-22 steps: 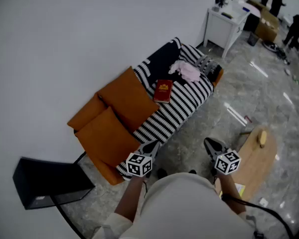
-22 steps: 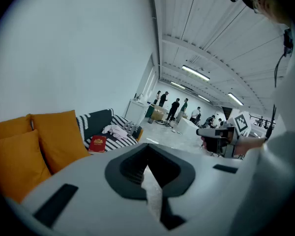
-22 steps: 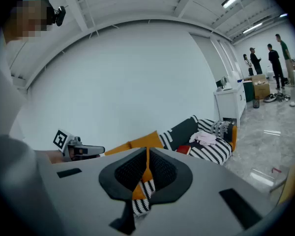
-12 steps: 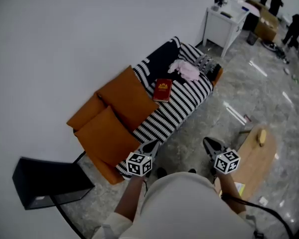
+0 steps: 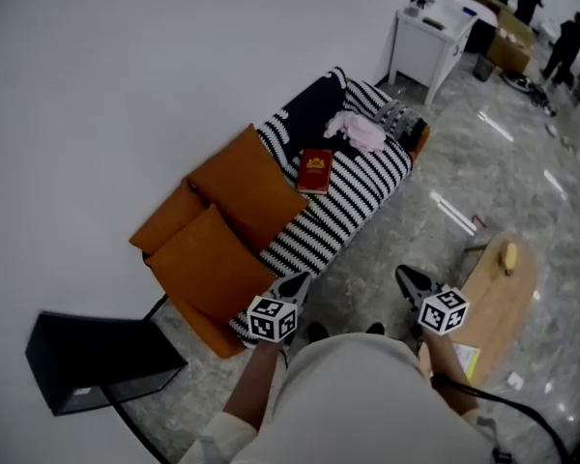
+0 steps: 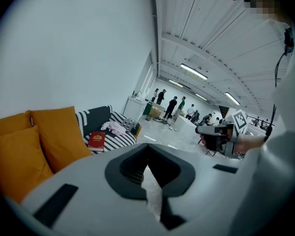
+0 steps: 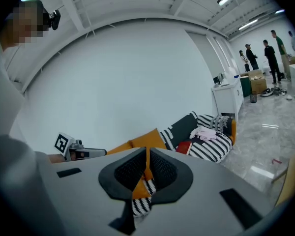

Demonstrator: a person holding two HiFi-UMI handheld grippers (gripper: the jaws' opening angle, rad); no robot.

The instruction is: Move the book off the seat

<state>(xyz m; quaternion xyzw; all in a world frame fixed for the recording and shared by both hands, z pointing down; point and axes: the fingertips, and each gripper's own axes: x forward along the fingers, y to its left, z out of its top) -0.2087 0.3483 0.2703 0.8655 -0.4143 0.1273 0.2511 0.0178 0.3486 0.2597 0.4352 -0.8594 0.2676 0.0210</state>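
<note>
A red book (image 5: 315,171) lies flat on the black-and-white striped seat of a sofa (image 5: 362,193), between the orange cushions (image 5: 240,189) and a pink cloth (image 5: 359,131). The book also appears small in the left gripper view (image 6: 96,141) and, partly hidden, in the right gripper view (image 7: 183,147). My left gripper (image 5: 295,283) is shut and empty, held over the floor in front of the sofa's near end, well short of the book. My right gripper (image 5: 408,278) is shut and empty too, beside it to the right.
A round wooden table (image 5: 493,309) with a yellow object (image 5: 508,256) stands at my right. A black box (image 5: 97,356) sits on the floor at lower left. A white desk (image 5: 430,44) and several people are beyond the sofa's far end.
</note>
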